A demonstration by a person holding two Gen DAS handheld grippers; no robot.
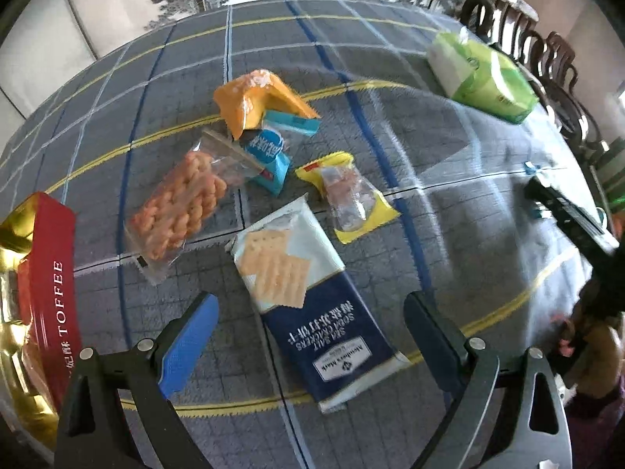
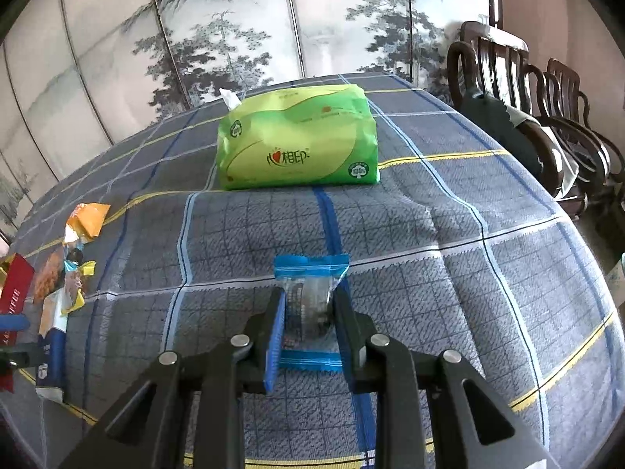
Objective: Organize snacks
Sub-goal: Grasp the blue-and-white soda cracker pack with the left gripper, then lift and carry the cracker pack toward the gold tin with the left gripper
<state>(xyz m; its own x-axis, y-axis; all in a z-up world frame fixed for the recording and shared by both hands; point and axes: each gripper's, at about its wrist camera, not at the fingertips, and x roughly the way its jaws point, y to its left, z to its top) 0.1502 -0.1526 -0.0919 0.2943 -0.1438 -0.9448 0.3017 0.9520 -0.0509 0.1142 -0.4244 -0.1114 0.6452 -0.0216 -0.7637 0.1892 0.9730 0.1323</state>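
On a checked tablecloth [image 1: 390, 58], from left to right, lie a red toffee box [image 1: 50, 293], a clear bag of orange snacks [image 1: 179, 207], a cracker packet [image 1: 308, 305] and a yellow wrapper [image 1: 351, 199]. Above the cracker packet the left gripper [image 1: 312, 324] hangs with jaws wide apart, holding nothing. Further right, the right gripper [image 2: 308, 316] is clamped on a small blue packet [image 2: 310, 273], with a green tissue pack [image 2: 297, 140] beyond it.

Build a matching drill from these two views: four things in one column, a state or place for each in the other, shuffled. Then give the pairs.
1. right gripper
2. left gripper
3. tissue pack
4. toffee box

A. green, far side of the tablecloth
B. jaws wide, nothing between the pads
C. red and gold, at the left edge
D. closed on a small blue-ended snack packet

Pairs: 1-D, 2-B, 3-A, 4-C
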